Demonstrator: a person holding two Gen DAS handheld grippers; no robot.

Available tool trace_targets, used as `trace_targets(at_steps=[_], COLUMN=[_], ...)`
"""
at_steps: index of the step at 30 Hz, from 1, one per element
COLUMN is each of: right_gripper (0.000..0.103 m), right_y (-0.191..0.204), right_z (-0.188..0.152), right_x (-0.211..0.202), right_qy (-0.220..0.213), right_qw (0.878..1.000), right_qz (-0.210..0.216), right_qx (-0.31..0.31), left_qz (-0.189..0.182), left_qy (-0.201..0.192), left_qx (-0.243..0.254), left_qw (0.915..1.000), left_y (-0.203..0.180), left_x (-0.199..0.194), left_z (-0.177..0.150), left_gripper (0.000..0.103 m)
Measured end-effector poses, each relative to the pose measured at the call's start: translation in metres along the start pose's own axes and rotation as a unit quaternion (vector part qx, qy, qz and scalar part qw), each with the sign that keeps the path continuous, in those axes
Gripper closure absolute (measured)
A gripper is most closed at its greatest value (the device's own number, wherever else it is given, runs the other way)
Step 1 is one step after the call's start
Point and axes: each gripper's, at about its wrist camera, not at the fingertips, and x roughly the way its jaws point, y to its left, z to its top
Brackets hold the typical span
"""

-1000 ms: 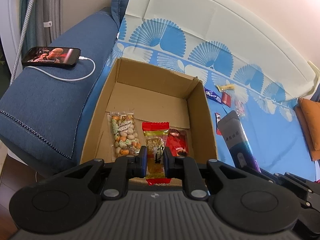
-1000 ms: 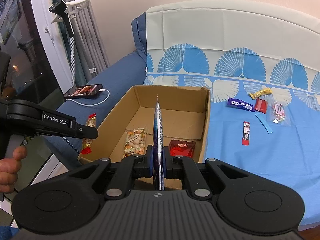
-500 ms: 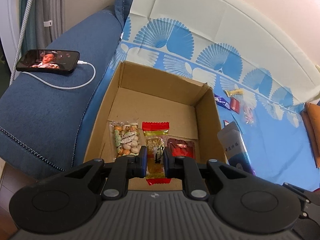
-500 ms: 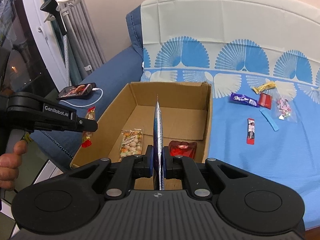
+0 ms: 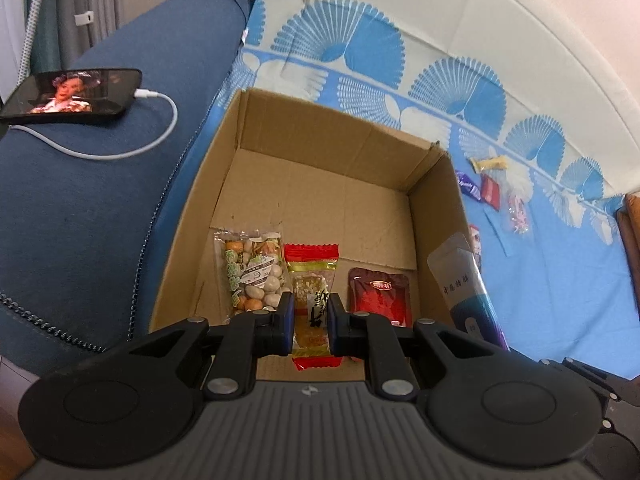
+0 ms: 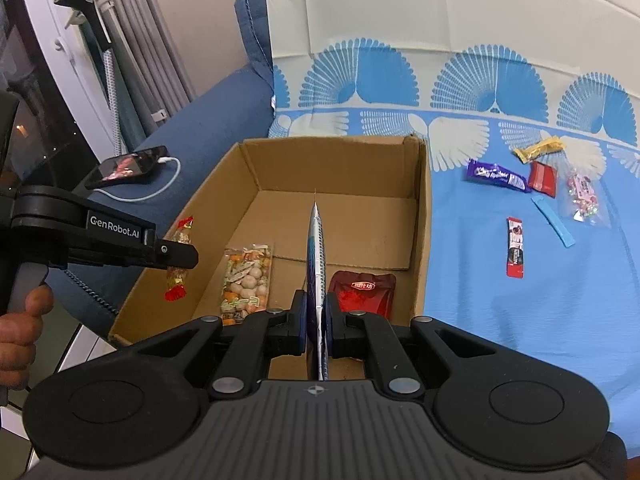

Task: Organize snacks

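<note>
Nearest the lens, the left gripper (image 5: pixel 311 318) is clamped on a red-and-yellow candy packet (image 5: pixel 311 300), and over the last second it has drifted a little further in over the near wall of the cardboard box (image 5: pixel 434 216), the box now filling more of the left wrist view. The right gripper (image 6: pixel 316 318) pinches a blue-and-silver pouch (image 6: pixel 316 256) edge-on above the same near wall, and it too has closed in slightly. On the box floor just past that wall lie 2 snacks, a mixed-nut bag (image 5: pixel 250 272) and a red pouch (image 5: pixel 380 294). Beyond the box's right wall, 6 loose snacks (image 6: pixel 496 174) wait on the blue cloth. Both packets look ready for release inside.
</note>
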Motion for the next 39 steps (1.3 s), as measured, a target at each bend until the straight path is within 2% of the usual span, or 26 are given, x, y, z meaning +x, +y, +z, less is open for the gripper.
trace_targets(at_steps=[11, 20, 22, 23, 24, 26, 31, 39], right_gripper=[0.093, 0.092, 0.09, 0.078, 0.057, 0.037, 0.03, 0.018], right_y=[-0.005, -0.007, -0.01, -0.012, -0.013, -0.015, -0.009, 0.008], right_z=[0.005, 0.011, 0.012, 0.013, 0.014, 0.014, 0.007, -0.01], right_x=[0.035, 0.056, 0.058, 0.06, 0.06, 0.057, 0.048, 0.023], right_qy=[0.023, 0.033, 0.035, 0.038, 0.042, 0.037, 0.047, 0.064], right_qw=[1.0, 0.999, 0.999, 0.999, 0.998, 0.997, 0.998, 0.998], right_qz=[-0.007, -0.009, -0.008, -0.007, -0.007, -0.011, -0.01, -0.009], right_qx=[0.003, 0.007, 0.022, 0.034, 0.044, 0.059, 0.047, 0.025], left_qz=[0.007, 0.03, 0.032, 0.03, 0.03, 0.036, 0.051, 0.067], left_qy=[0.028, 0.052, 0.062, 0.067, 0.07, 0.054, 0.053, 0.04], left_qx=[0.002, 0.009, -0.001, -0.012, -0.025, -0.049, -0.032, 0.001], left_qw=[0.9996, 0.9982, 0.9976, 0.9972, 0.9968, 0.9967, 0.9968, 0.9969], left_y=[0.003, 0.009, 0.011, 0.014, 0.017, 0.023, 0.023, 0.012], left_x=[0.039, 0.063, 0.066, 0.067, 0.067, 0.06, 0.049, 0.014], left_z=[0.008, 0.013, 0.015, 0.016, 0.017, 0.016, 0.005, -0.032], left_gripper=[0.085, 0.085, 0.066, 0.033, 0.001, 0.0, 0.0, 0.0])
